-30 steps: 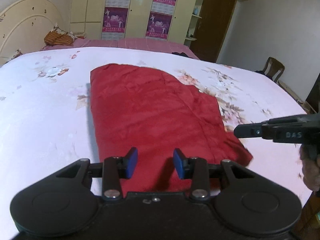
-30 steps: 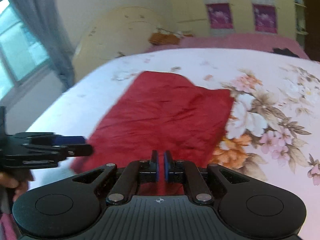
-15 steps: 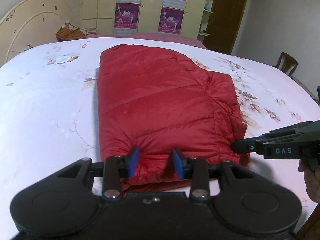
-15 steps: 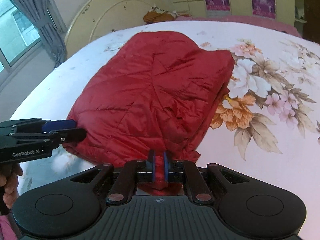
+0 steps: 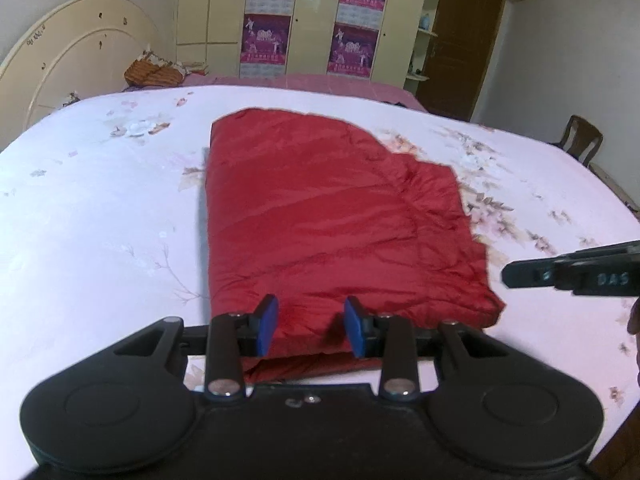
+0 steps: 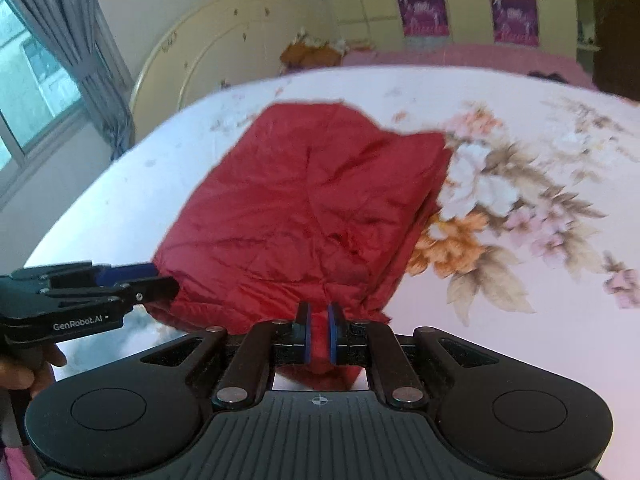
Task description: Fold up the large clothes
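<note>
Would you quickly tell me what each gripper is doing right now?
Left gripper: closed on the near edge of the red jacket.
Right gripper: shut on a pinch of the same jacket's near edge.

red jacket (image 5: 332, 216), floral bed (image 5: 100, 216), left tool (image 5: 310, 326)

Floral bedsheet (image 5: 100, 208), posters (image 5: 266, 42) on wardrobe, chair (image 5: 580, 138), curtain (image 6: 76, 40).
</note>
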{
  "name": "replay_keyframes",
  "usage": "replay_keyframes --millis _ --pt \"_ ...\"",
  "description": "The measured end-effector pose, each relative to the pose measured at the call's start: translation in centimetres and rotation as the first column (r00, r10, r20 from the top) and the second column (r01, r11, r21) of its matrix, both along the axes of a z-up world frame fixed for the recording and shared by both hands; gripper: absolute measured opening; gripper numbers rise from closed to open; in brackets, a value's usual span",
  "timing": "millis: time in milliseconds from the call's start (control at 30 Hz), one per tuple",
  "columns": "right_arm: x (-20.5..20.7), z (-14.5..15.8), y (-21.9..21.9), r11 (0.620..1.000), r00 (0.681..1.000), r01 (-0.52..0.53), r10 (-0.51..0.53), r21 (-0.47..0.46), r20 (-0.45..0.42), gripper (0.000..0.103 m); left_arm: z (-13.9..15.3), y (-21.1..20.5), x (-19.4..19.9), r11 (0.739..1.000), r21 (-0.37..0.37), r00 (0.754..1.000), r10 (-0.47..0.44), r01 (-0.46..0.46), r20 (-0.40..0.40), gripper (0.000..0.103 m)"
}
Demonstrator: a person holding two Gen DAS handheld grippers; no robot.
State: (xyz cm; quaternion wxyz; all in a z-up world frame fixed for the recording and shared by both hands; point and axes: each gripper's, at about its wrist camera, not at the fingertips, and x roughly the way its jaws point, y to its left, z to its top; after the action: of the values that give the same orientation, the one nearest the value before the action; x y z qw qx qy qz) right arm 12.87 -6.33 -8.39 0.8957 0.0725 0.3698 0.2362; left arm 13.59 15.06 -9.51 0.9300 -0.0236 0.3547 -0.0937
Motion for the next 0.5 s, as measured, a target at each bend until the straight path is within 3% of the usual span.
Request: replay_keyframes --millis 267,333,367,400,433,467,500 --pt "-3.8 3.3 -2.9 0.997 0.996 0.071 -0.072 0.027 0.055 0.007 3.2 -1.8 -2.5 1.0 -0.01 0.998 0.005 -0.004 0.058 0.042" --pt "-4.4 3.8 -3.4 0.995 0.994 0.089 -0.091 0.039 0.053 0.007 3.9 -2.3 -3.2 1.0 -0.015 0.997 0.012 -0.011 0.072 0.049" --pt "-4.8 4.0 -3.8 0.995 0.994 0.093 -0.095 0.045 0.052 0.007 4.3 -2.4 -3.5 1.0 -0.017 0.997 0.017 -0.015 0.081 0.061" --pt "-5.2 4.1 -3.9 0.994 0.993 0.102 -0.105 0.042 0.053 0.007 4.6 -2.7 -3.9 1.0 -0.016 0.995 0.026 -0.024 0.098 0.087" --pt "-5.4 4.1 -4.1 0.993 0.992 0.115 -0.117 0.035 0.056 0.016 4.8 -2.9 -4.3 0.999 -0.007 0.992 0.043 -0.043 0.122 0.103" --pt "-5.8 4.2 -4.2 0.989 0.988 0.142 -0.144 0.025 0.059 0.07 4.9 -3.2 -4.7 0.997 0.014 0.985 0.073 -0.076 0.154 0.103" --pt "-6.5 4.4 -4.5 0.984 0.98 0.177 -0.179 0.025 0.088 0.097 5.0 -3.4 -4.8 0.995 0.028 0.984 0.085 -0.091 0.155 0.103"
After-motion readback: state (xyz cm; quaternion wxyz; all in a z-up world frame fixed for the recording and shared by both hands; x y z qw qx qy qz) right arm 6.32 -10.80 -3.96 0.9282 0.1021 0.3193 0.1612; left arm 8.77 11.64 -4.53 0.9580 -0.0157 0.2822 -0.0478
